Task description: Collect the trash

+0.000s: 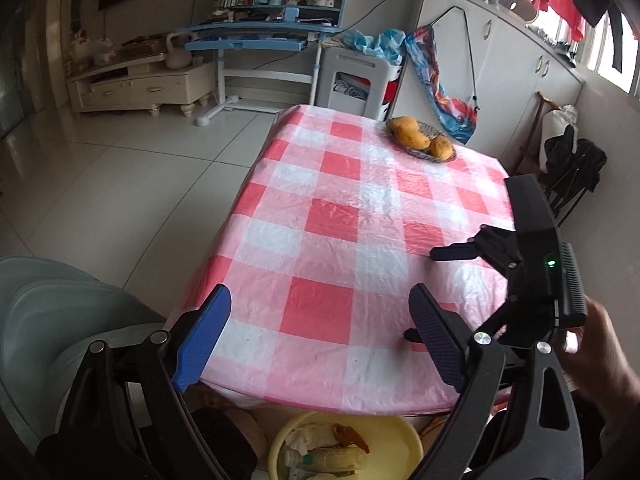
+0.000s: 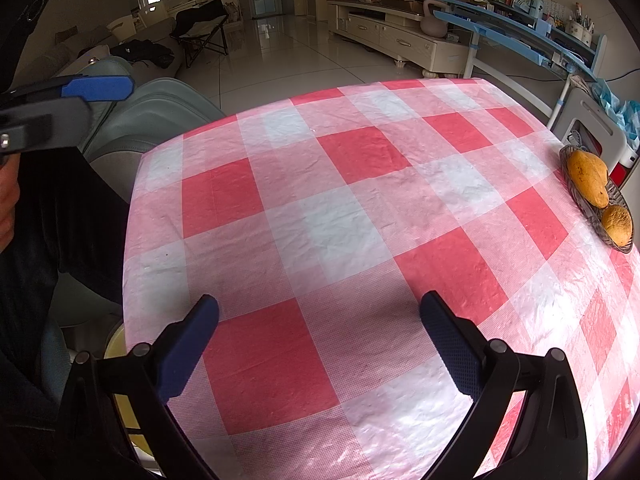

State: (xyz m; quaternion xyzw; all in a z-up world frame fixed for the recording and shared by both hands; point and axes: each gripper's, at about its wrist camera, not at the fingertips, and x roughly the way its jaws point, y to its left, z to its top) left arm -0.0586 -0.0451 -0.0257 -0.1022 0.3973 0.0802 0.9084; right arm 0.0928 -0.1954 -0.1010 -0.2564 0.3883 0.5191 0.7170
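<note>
A yellow bin [image 1: 394, 434] stands on the floor under the near table edge, holding crumpled paper, an orange peel and a plastic bottle [image 1: 340, 458]. My left gripper [image 1: 320, 320] hovers open over the table's near edge, just above the bin, with nothing between its blue pads. My right gripper [image 2: 320, 320] is also open and empty, low over the red-and-white checked tablecloth [image 2: 360, 208]. One of its fingers [image 1: 456, 251] shows in the left wrist view, held by a hand [image 1: 608, 352]. A sliver of the bin [image 2: 114, 346] shows past the table's left edge. I see no loose trash on the cloth.
A woven basket of yellow fruit [image 1: 420, 138] [image 2: 596, 196] sits at the table's far right corner. A grey-green chair [image 1: 48, 320] [image 2: 160, 108] stands left of the table. White cabinets [image 1: 512, 48], a blue desk [image 1: 256, 36] and tiled floor [image 1: 140, 184] lie beyond.
</note>
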